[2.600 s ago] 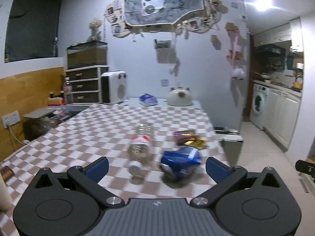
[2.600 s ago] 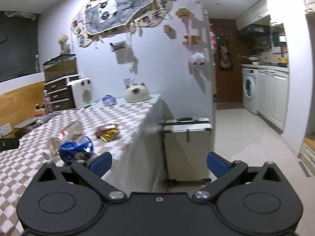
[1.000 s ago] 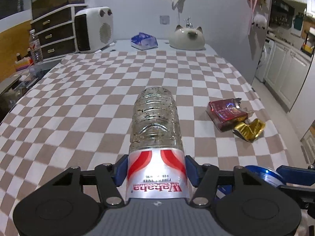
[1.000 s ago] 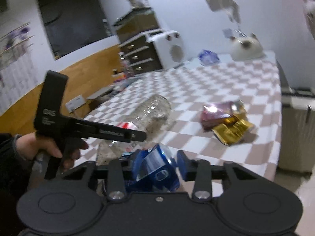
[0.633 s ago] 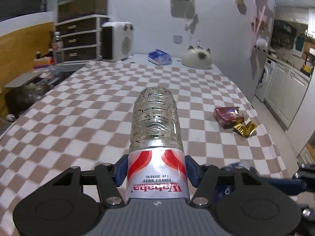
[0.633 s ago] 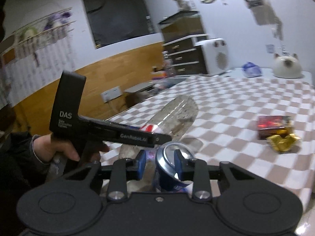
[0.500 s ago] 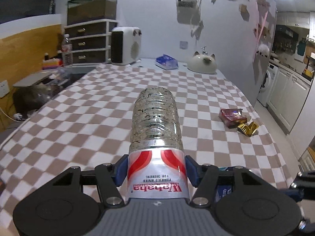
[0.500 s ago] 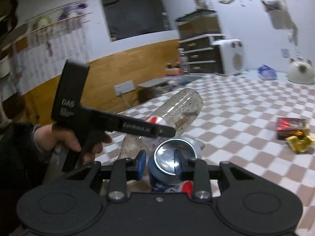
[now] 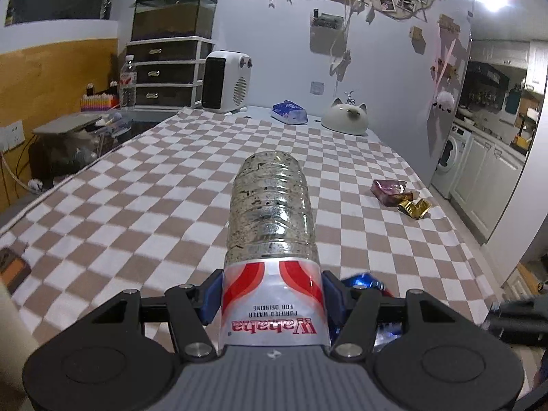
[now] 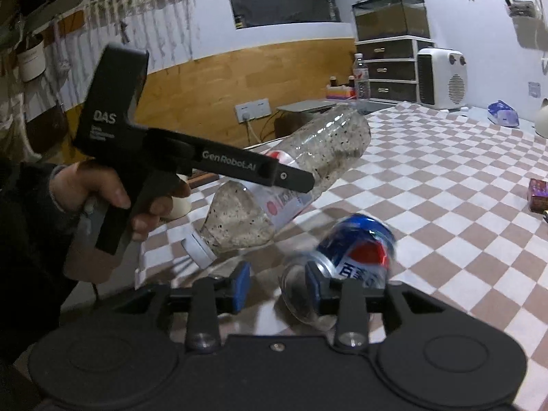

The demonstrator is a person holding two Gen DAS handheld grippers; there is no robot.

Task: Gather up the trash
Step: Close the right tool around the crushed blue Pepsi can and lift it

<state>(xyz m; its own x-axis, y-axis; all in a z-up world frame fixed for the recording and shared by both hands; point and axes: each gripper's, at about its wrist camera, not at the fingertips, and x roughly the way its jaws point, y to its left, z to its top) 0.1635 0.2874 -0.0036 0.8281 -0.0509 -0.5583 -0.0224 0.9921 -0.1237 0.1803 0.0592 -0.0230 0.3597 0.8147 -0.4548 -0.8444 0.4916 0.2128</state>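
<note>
While my left gripper point(image 9: 272, 299) stays out over the checkered tablecloth point(image 9: 154, 185), its blue pads point(image 9: 210, 296) are clamped on the labelled waist of a clear plastic bottle point(image 9: 270, 212), which sticks out forward, lifted off the cloth; the right wrist view shows its white cap point(image 10: 198, 248) pointing down toward me. My right gripper point(image 10: 277, 286) has just been opening, and the blue soda can point(image 10: 346, 260) now lies blurred to the right of the gap, against the outer side of the right finger point(image 10: 316, 286), no longer pinched. A red wrapper point(image 9: 388, 190) and gold foil point(image 9: 414, 207) lie touching near the table's right edge.
</note>
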